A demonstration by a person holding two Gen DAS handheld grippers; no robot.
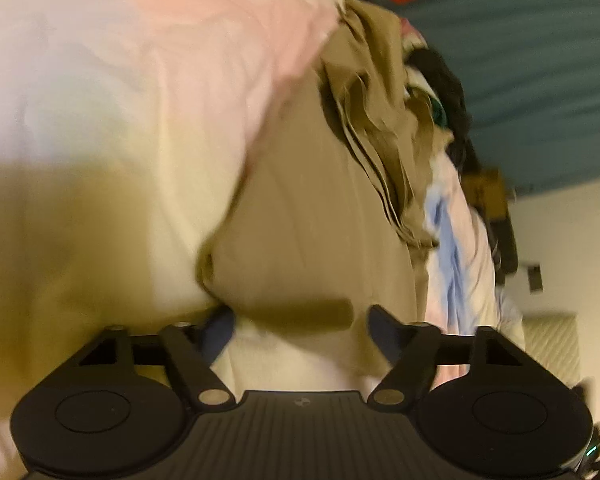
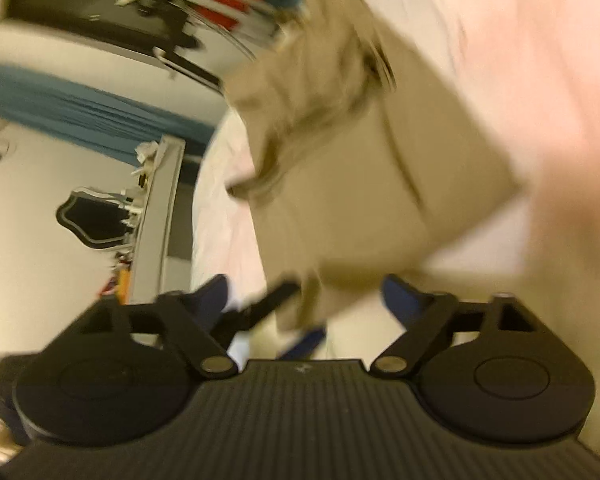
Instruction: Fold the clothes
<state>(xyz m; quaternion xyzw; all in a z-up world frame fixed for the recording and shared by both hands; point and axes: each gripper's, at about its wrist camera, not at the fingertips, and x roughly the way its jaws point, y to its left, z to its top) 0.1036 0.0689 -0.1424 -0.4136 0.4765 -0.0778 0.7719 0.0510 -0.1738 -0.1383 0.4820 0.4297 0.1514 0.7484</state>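
Item: one tan, smooth-woven garment [image 1: 312, 216], laid on a pale pink-and-cream bed sheet [image 1: 100, 100]. In the left wrist view its near part was seen spread fairly flat, while its far part was bunched in pleats and loose folds. Behind it a heap of other clothes [image 1: 448, 92], dark, light blue and pale, was seen waiting.

Left gripper [image 1: 300, 320]: jaws stood apart, one blue-padded finger at each side of the tan garment's near edge, with cloth lying between them. No pressing of the pads on the cloth could be made out.

Right gripper [image 2: 304, 300]: jaws likewise stood apart over a hanging corner of the same garment [image 2: 364, 184]. The view was heavily blurred, and no clamping was seen.

Progress, as judged: early. No finished fold was to be seen; the tan garment was only partly laid out. Gripping of its near edge, folding over, and the whole heap behind were judged to be left.
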